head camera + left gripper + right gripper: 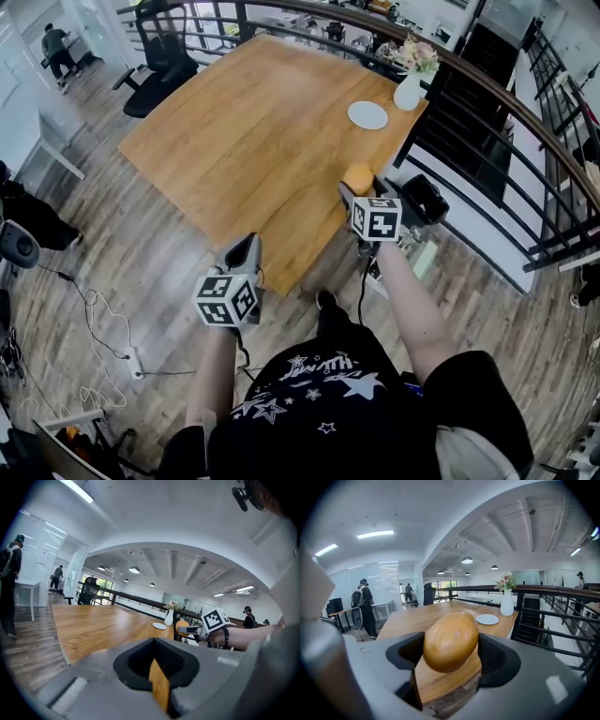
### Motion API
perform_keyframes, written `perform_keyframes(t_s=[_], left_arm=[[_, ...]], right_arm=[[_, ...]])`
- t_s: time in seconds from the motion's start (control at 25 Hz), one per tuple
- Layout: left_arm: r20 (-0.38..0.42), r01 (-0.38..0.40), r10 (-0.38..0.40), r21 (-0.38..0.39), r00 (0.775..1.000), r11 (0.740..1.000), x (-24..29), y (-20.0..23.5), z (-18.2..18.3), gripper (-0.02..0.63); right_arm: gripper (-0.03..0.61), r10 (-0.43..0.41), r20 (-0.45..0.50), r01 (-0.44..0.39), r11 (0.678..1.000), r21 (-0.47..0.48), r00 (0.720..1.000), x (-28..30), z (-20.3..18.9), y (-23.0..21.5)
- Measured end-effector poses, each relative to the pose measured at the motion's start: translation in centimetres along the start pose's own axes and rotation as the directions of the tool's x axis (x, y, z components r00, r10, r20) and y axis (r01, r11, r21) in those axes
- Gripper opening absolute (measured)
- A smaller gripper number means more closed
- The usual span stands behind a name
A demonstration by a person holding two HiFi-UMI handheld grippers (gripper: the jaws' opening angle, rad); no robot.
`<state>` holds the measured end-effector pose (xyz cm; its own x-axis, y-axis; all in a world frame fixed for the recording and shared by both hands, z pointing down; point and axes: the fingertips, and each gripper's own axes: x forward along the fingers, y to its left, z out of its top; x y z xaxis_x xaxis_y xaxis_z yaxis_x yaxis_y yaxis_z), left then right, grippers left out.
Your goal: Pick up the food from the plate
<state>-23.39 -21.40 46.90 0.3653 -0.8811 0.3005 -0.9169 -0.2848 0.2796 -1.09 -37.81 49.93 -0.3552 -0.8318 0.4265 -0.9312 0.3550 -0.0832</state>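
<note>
As the right gripper has the food clamped, its jaws sit part-open at the food's width. One pad is on each side, w/ the food bulging out above and fwd of them. The food is a smooth, rounded, golden-brown lump w/ a small pale spot near the top; can't tell what kind.

Head view puts it at the right edge of the table, near the corner closest to the person. It looks clear of the wood. The plate is white and round, further back on the same side and well apart from the food. It's just beside a white vase w/ flowers at the far corner.

Left gripper: jaws together bar a thin slit, table wood showing thru it, nothing btwn the pads. It's held low by the table's near edge, to the left of the right gripper and well apart from it, pointing across the tabletop. The marker cube on each gripper faces up toward the head cam.

Bg:
- Black office chair at the table's far left corner.
- Dark railing along the right side.
- Wood-plank floor w/ a white power strip at left.
- A person w/ a backpack stands off to the left in the right gripper view.
</note>
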Motion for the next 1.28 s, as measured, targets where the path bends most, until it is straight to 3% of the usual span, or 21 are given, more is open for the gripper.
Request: perform_keyframes(t_s=[0.52, 0.72, 1.08, 1.28], left_arm=[[0.004, 0.027, -0.027, 0.035, 1.000, 0.999, -7.5, -2.8, -4.1, 0.002], [-0.004, 0.051, -0.051, 0.014, 0.999, 0.999, -9.7, -3.5, -6.0, 0.002], [0.000, 0.061, -0.061, 0.011, 0.998, 0.998, -10.9, -5.6, -7.0, 0.002], [-0.008, 0.061, -0.061, 0.020, 0.998, 0.998, -11.0, -7.0, -7.1, 0.002]], right_arm=[[0.359, 0.004, -0.001, -0.004, 0.999, -0.050, 1.000, -8.9, -5.4, 4.6], [0.359, 0.005, -0.024, -0.006, 0.998, -0.056, 1.000, -12.0, -7.9, 6.5], [0.359, -0.005, -0.016, 0.004, 0.998, -0.064, 1.000, -15.4, -8.7, 6.3], [0.359, 0.033, 0.017, -0.033, 0.999, -0.026, 0.999, -16.9, -7.9, 6.3]])
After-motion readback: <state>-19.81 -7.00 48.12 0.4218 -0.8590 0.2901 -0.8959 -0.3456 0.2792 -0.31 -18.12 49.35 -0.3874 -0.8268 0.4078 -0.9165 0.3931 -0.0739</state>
